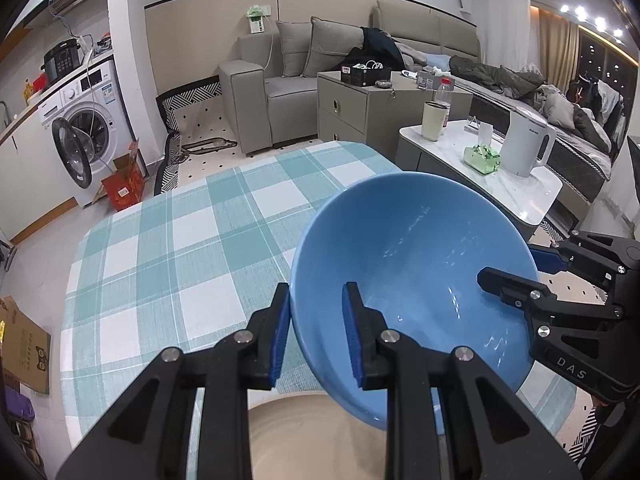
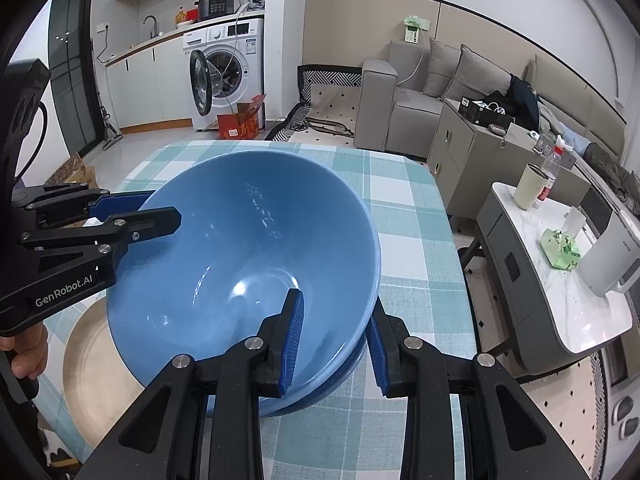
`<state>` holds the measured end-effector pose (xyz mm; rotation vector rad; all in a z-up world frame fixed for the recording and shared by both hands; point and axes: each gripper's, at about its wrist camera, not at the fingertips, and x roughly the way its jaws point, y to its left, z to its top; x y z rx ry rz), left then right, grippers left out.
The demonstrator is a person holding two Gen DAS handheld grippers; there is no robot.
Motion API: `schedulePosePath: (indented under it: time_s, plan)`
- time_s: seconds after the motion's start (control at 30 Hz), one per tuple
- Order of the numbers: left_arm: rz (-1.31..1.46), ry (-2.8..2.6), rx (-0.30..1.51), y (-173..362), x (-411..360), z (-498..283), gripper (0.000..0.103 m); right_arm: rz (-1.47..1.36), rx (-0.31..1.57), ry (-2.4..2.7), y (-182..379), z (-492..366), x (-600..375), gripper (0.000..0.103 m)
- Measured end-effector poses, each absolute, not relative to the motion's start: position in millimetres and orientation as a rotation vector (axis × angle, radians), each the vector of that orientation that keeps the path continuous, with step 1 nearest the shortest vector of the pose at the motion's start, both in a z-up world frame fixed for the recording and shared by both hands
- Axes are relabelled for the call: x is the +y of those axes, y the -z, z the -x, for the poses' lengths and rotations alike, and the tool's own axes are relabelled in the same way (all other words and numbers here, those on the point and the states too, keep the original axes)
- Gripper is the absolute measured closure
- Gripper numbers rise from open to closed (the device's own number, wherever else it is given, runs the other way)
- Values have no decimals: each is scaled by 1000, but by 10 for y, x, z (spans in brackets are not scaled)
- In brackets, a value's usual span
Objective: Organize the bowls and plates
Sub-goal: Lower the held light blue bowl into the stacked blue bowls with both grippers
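A large blue bowl (image 1: 412,264) (image 2: 248,264) hangs tilted above the checked tablecloth (image 1: 180,260) (image 2: 412,240), held from both sides. My left gripper (image 1: 316,336) (image 2: 156,206) is shut on the bowl's left rim, with one finger inside and one outside. On the opposite rim my right gripper (image 2: 336,344) (image 1: 520,266) is shut the same way. A beige plate (image 1: 304,440) (image 2: 92,360) lies on the cloth below and beside the bowl, partly hidden by it and by the fingers.
A marble side table (image 1: 520,200) (image 2: 580,312) to the right carries a white kettle (image 1: 528,144), a cup (image 2: 528,186), a bottle and a green tissue pack. Beyond the table's far edge stand a grey cabinet, a sofa and a washing machine (image 2: 228,76). A hand (image 2: 24,344) grips the left handle.
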<state>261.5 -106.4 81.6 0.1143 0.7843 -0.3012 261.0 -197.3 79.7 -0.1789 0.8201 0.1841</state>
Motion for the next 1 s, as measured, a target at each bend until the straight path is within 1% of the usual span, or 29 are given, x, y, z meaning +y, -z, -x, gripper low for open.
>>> schedulePosePath:
  time_s: [0.4,0.63,1.0]
  plan:
    - [-116,300,812,-687,-1096,-2678,79,216,845,-154,-589,-2625,-1932,72]
    - [-121,300,824,-621,-1099,-2710,79,227,842,-141,-561,-2601,-1920,72]
    - [-120,303,836,-529,-1119,-2726,79,316,837,-77,-446,-2600,-1814,72]
